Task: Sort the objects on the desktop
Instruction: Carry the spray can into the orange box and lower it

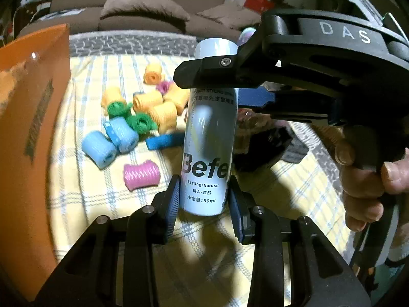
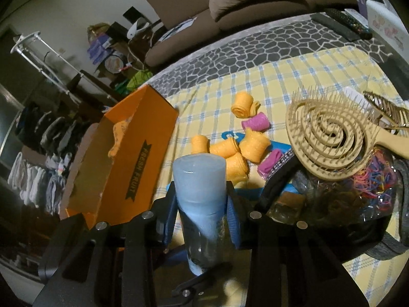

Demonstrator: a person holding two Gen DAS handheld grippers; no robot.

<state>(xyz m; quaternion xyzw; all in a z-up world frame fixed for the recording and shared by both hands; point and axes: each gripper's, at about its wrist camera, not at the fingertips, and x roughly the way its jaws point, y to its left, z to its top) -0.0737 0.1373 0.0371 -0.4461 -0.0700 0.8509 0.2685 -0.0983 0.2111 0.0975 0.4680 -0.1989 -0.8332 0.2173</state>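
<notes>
Nearest the left wrist camera, the left claw point(image 1: 203, 204) has its blue pads pressed against the base of a pale spray bottle point(image 1: 208, 153), which stands upright just above the checked cloth of the worktop point(image 1: 76, 204). Gripping low steadies the bottle, probably so the other tool can work at its upper part.

Higher on the same bottle, the right claw point(image 1: 212, 87) reaches in from the right with its fingers on either side of the body below the cap. The right wrist view shows its own pads point(image 2: 234, 222) closed on the bottle point(image 2: 200, 192), seen there almost end-on from the cap. So both claws are clamped on the one bottle, which is the thing being sorted at this moment. It looks like a handover or a cap being dealt with, though the blur leaves that unsettled. A person's hand point(image 1: 365, 181) grips the right tool's handle.

Beyond the bottle lies a loose heap of hair rollers point(image 1: 153, 107) in orange, green, blue and pink, with a pink roller point(image 1: 141, 175) apart on the near side. To the left stands an orange box point(image 2: 133, 153), open-topped and seemingly the bin for sorted items; something orange already lies inside. To the right, a tan spiral hairbrush point(image 2: 329, 138) rests on a clear tub of coloured hair ties point(image 2: 375, 181).
</notes>
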